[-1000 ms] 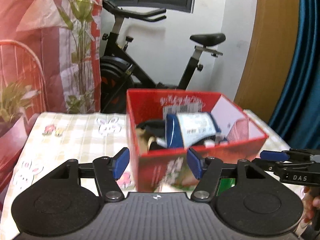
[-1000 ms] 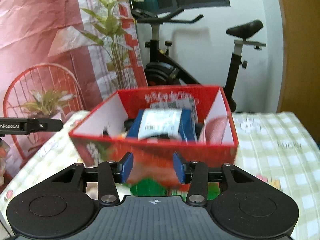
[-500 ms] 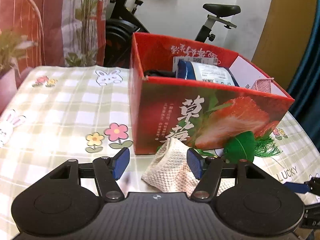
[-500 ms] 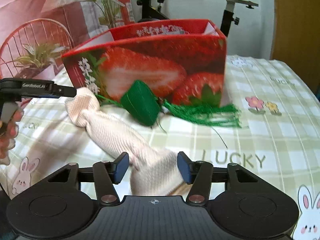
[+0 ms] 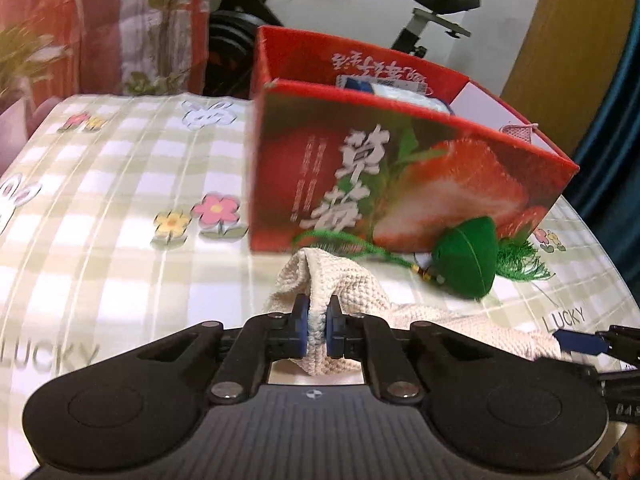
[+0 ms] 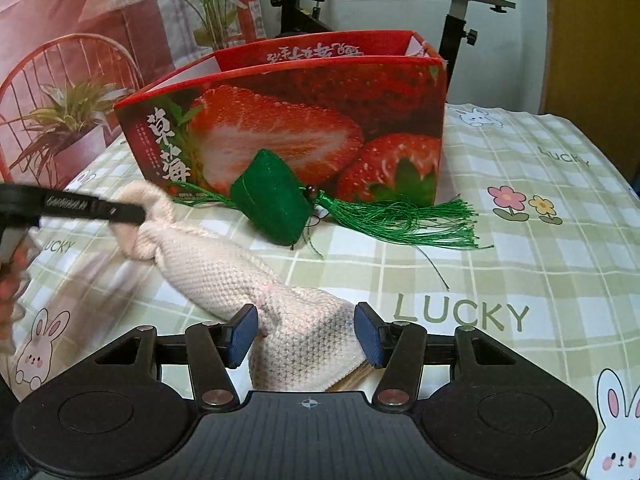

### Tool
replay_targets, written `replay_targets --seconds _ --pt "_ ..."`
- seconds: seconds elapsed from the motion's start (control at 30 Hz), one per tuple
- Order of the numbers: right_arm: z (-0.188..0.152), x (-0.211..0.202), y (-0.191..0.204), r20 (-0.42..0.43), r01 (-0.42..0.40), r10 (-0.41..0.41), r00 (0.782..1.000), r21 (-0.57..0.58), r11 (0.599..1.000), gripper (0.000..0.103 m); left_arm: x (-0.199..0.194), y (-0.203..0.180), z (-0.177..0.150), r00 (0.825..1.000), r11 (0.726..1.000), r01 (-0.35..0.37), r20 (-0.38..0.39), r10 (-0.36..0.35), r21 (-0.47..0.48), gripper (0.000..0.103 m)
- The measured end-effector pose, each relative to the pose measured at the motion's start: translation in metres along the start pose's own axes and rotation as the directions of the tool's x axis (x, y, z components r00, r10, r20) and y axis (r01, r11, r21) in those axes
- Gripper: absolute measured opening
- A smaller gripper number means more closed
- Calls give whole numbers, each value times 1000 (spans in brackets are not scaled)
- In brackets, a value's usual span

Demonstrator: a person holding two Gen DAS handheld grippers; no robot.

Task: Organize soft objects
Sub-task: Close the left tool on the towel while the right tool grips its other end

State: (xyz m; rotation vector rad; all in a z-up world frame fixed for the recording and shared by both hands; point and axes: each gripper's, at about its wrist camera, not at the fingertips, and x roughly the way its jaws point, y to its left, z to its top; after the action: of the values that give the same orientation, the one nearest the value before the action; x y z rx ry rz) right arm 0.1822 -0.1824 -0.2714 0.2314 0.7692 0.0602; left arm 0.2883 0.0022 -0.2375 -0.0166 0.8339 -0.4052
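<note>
The red box [image 6: 304, 128] bore strawberry pictures and large white Chinese characters on its near wall, with more characters printed along the inside of its far wall; the smaller print beside them was too blurred to read. "LUCKY" was printed in several places on the checked tablecloth [image 6: 520, 272], one at 4 o'clock from the box in the right wrist view, among flowers and rabbits. Tiny white lettering on the left gripper's arm was smeared and unreadable. The cream knitted cloth [image 6: 224, 276] lay on the tablecloth just before the box, running from 9 o'clock towards 6 o'clock in the right wrist view. The left gripper [image 5: 316, 322] had just closed, and its blue pads pinched a raised fold at one end of the cloth. The right gripper [image 6: 306, 336] had its jaws spread on either side of the cloth's other end; whether the pads pressed it I could not tell. A green pouch [image 6: 272, 204] with a green tassel [image 6: 404, 216] lay against the box's near wall, just beyond the cloth and apart from both grippers. A blue-and-white packet [image 5: 400, 92] and a pink knit item [image 5: 518, 132] showed above the box rim. Behind the table stood an exercise bike [image 6: 460, 4], a potted plant [image 6: 68, 120] by a red wire frame [image 6: 24, 80], and a pink printed hanging. Part of a hand [image 6: 12, 276] showed at 9 o'clock.
</note>
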Motion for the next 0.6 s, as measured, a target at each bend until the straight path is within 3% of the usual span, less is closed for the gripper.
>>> replay_targets --seconds 0.27,0.6 --pt "0 -4 -6 25 -8 7 1000 44 999 52 -30 2 -42 1000 989 -8 -15 6 -148 9" --pt "-4 -13 -19 61 5 -14 998 133 991 55 -66 -5 -68 1000 977 29 3 -29 -213 9"
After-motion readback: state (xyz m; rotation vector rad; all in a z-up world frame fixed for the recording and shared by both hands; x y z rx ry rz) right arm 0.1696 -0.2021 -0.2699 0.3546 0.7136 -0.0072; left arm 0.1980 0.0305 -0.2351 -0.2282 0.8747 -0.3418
